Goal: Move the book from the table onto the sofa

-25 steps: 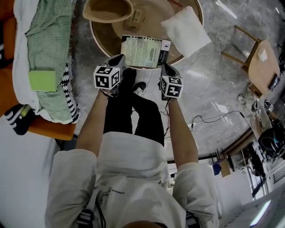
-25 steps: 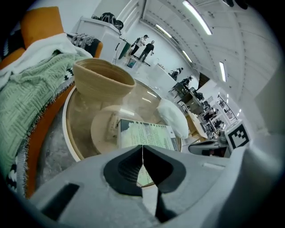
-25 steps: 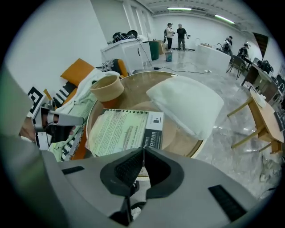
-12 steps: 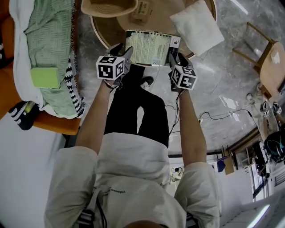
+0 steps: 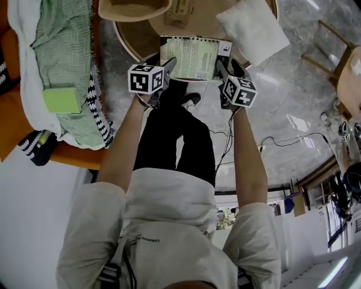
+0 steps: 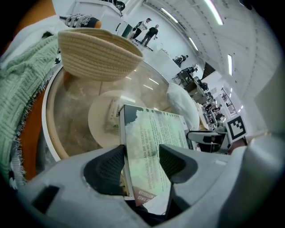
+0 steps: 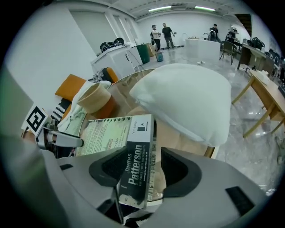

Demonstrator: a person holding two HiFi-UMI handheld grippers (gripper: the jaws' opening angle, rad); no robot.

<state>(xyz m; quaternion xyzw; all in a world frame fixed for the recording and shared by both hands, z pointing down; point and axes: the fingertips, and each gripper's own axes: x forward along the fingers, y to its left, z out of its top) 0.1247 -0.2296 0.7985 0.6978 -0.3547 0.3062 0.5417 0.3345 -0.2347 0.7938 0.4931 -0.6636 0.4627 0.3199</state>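
The book [image 5: 194, 56], pale green cover up with a dark spine on its right side, lies at the near rim of the round table [image 5: 135, 40]. My left gripper [image 5: 168, 66] stands at the book's near left corner; in the left gripper view its jaws are opening, with the book [image 6: 153, 142] edge between them and the pads [image 6: 107, 169] not pressing. My right gripper [image 5: 221, 69] stands at the near right corner. Its jaws are opening too, astride the spine of the book [image 7: 136, 171] with gaps on both sides. The orange sofa [image 5: 17, 130] is at the left.
A green blanket [image 5: 62, 51] and a green pad [image 5: 62, 100] lie on the sofa. On the table are a woven basket [image 5: 132, 8] and a white pillow [image 5: 254, 28]. A wooden chair [image 5: 347, 68] stands at the right. Cables [image 5: 282, 141] trail over the floor.
Both grippers have moved from just short of the book up to its near corners and sunk. Their jaws, shut before, now stand apart around the book's edges.
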